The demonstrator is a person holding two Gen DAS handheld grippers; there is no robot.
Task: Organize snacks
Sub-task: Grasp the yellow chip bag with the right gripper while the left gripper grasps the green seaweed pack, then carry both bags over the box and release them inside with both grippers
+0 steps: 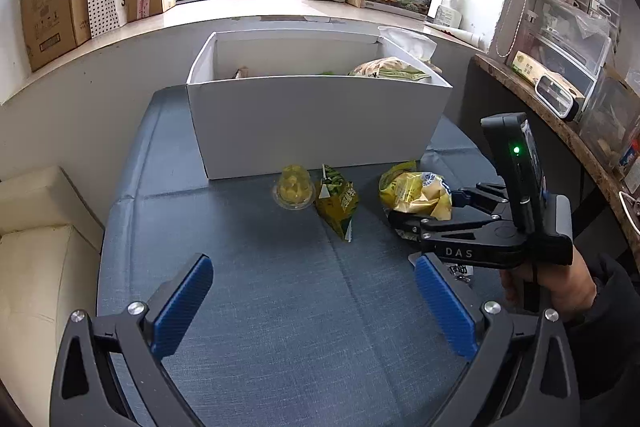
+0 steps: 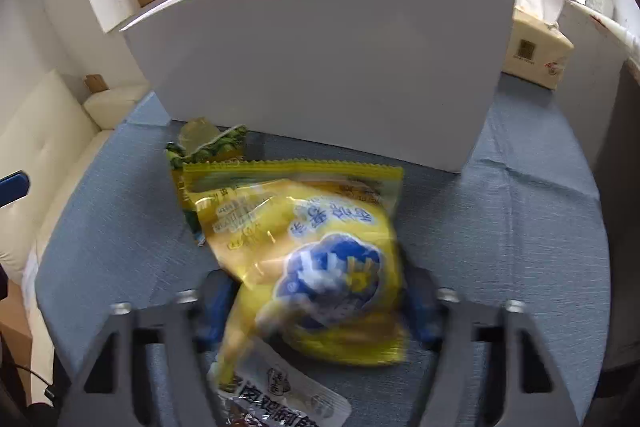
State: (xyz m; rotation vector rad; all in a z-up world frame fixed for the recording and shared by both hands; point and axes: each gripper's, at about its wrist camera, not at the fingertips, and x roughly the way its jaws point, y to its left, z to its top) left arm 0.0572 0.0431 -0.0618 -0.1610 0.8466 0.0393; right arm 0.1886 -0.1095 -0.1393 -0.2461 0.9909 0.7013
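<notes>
A white box (image 1: 316, 123) stands on the blue-grey mat (image 1: 280, 307) with several snack bags inside. In front of it lie a clear jelly cup (image 1: 293, 187) and a green-yellow packet (image 1: 335, 203). My right gripper (image 1: 424, 211) is shut on a yellow snack bag (image 1: 416, 193); in the right wrist view the bag (image 2: 320, 259) fills the space between the blue fingers (image 2: 216, 303), with the white box (image 2: 320, 67) behind it. A white sachet (image 2: 276, 387) lies under the bag. My left gripper (image 1: 314, 307) is open and empty, nearer than the snacks.
A cream sofa (image 1: 36, 267) lies at the left. A wooden shelf (image 1: 560, 123) with clear bins stands at the right. A tissue box (image 2: 532, 47) sits right of the white box. Cardboard boxes (image 1: 52, 11) line the windowsill.
</notes>
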